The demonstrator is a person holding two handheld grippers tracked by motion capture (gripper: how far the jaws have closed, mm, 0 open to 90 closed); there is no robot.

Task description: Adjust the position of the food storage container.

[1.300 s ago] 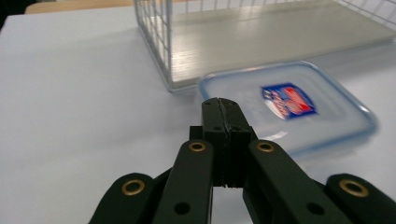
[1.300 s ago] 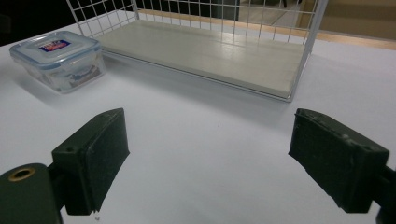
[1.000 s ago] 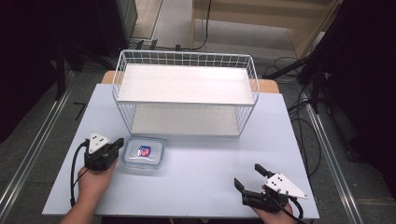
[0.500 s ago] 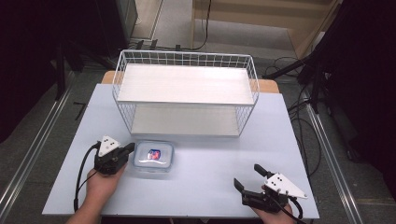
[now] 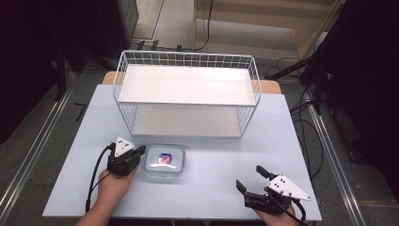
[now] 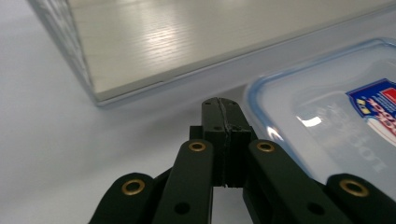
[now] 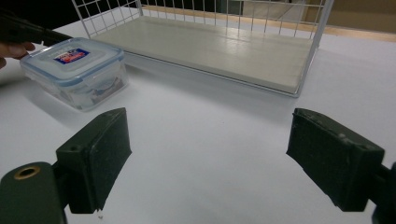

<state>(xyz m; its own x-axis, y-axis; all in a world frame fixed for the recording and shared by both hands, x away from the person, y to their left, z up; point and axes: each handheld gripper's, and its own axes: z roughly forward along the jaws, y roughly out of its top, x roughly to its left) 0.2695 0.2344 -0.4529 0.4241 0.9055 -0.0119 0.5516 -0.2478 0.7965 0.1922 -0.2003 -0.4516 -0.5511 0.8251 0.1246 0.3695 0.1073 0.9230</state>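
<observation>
Clear lidded container (image 5: 164,161) flat, label up | left gripper (image 5: 137,153) beside it

A lab: table (image 5: 291,141) amid dark stands (image 5: 320,70) and floor cables (image 5: 306,127).

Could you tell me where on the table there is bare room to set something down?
The widest free patch lies between the lidded container and the right gripper, in front of the wire rack. The strips on either side of the rack are also bare. It is crowded at front left, where the left gripper sits beside the container.
</observation>
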